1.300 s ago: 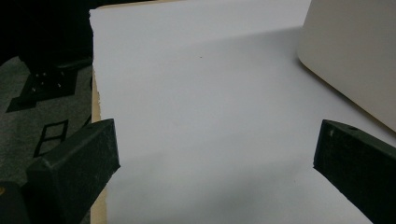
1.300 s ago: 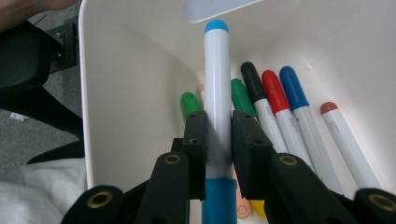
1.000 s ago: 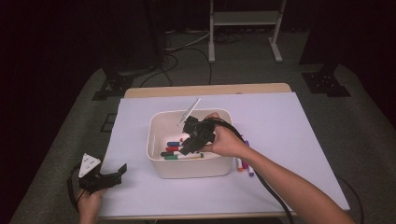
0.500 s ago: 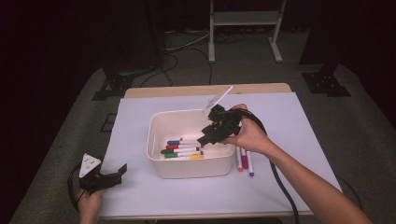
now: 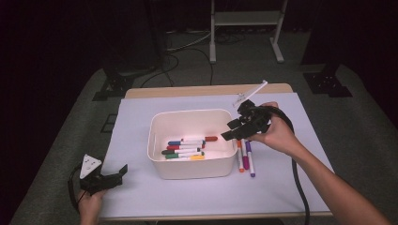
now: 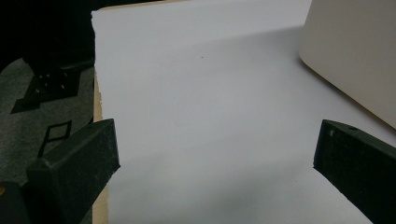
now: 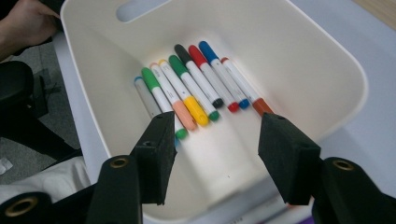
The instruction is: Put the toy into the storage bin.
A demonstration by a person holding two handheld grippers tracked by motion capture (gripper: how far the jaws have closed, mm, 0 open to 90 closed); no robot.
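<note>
Bin [image 5: 192, 164] blocks surface [image 5: 141, 197] centre. Markers [image 5: 245, 159] lie loose at its 3 o'clock, under right gripper [image 5: 230, 135]. Open passage at 9 and 6 o'clock; bin mouth unobstructed from above.

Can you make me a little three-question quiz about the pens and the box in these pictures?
1. True or false: the right gripper is holding a marker.
2. Where do the three loose markers lie? A) inside the white bin B) on the white sheet right of the bin C) on the floor
3. Fill in: the left gripper rests near the table's front ____ corner.

Key
1. False: its jaws stand open with nothing between them, and have just been opening.
2. B
3. left
</note>
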